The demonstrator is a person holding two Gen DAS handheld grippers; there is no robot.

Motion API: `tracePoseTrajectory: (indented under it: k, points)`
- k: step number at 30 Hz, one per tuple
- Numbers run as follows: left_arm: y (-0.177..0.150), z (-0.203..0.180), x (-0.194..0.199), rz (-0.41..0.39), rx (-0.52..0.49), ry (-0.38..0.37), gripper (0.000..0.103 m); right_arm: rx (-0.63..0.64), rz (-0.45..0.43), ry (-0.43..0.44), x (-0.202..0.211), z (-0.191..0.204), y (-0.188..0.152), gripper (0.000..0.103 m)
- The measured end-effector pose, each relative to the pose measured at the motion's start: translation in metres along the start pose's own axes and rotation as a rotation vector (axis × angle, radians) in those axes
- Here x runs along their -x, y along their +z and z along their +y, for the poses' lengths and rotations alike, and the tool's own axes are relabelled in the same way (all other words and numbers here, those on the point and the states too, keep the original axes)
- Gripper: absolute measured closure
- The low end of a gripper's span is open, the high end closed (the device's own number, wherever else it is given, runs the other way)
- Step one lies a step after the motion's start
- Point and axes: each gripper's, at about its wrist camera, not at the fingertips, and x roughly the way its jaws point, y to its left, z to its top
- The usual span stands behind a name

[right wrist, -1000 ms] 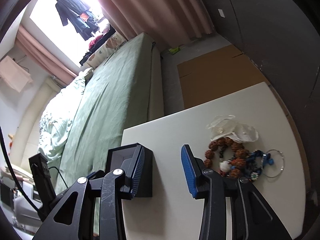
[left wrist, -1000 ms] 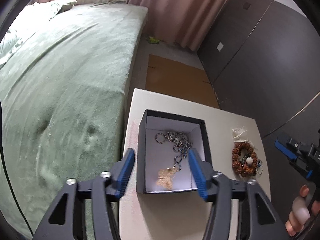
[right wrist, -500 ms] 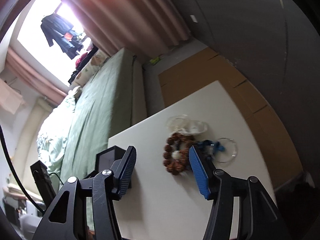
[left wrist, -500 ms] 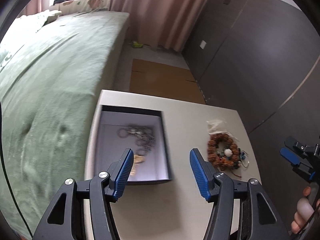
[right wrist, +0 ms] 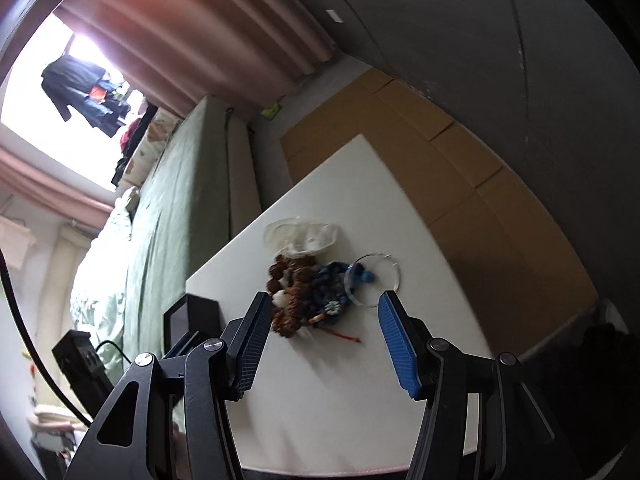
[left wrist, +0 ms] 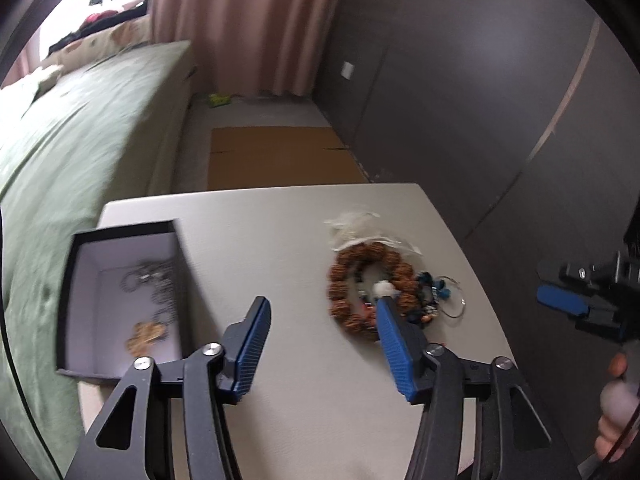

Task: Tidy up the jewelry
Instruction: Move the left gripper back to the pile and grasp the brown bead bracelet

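Two tools over a pale counter [left wrist: 280,232], both empty. Left tool [left wrist: 320,336] with its blue ribbed pads spread wide, hovering between the box and the pile. Right tool [right wrist: 322,338] likewise spread wide, framing the pile from above; also visible at the right edge of the left wrist view.

Open black box [left wrist: 76,264] at the counter's left edge, next to the green bed [left wrist: 80,128]: stiff card walls, pale lining, already holding a silver chain [left wrist: 160,280] and a gold butterfly pendant [left wrist: 146,334].

Loose pile well apart from the box, toward the counter's right side. Brown bead bracelet [left wrist: 360,280]: a ring of knobbly, rough, seed-like beads with one white bead; probably light, rigid bead by bead but floppy as a loop on its cord. Best taken across one side of the ring, pads pinching a bead or two, so the rest hangs. Rough surface likely to grip well against the ribbed pads.

Blue beaded piece [right wrist: 328,284] lying against the bracelet, smaller and smoother beads (possibly tangled with it, hard to tell). Thin clear hoop [right wrist: 374,280] just beside, touching the blue beads: slim, smooth, flat on the counter, likely slippery and awkward to pinch. Crumpled clear plastic bag [right wrist: 304,236] touching the far side of the bracelet: flimsy, nearly weightless. Thin red thread [right wrist: 340,334] trailing from the pile toward the camera.

Risk, as a judgement: lifting one piece may drag its neighbours along.
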Motion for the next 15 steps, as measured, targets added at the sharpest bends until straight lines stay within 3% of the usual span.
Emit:
tracePoseTrajectory:
  k: [8,12,15]
  points:
    - [-0.002,-0.036,-0.042,0.050,-0.108,-0.012,0.054,-0.082,0.026,0.153,-0.001,-0.015,0.013,0.047]
    - [0.001,-0.040,-0.056,0.061,-0.098,-0.021,0.054,-0.082,0.030,0.109,-0.005,-0.017,0.015,0.047]
    - [0.003,-0.042,-0.068,0.091,-0.086,-0.028,0.052,-0.090,0.043,0.123,-0.007,-0.019,0.015,0.047]
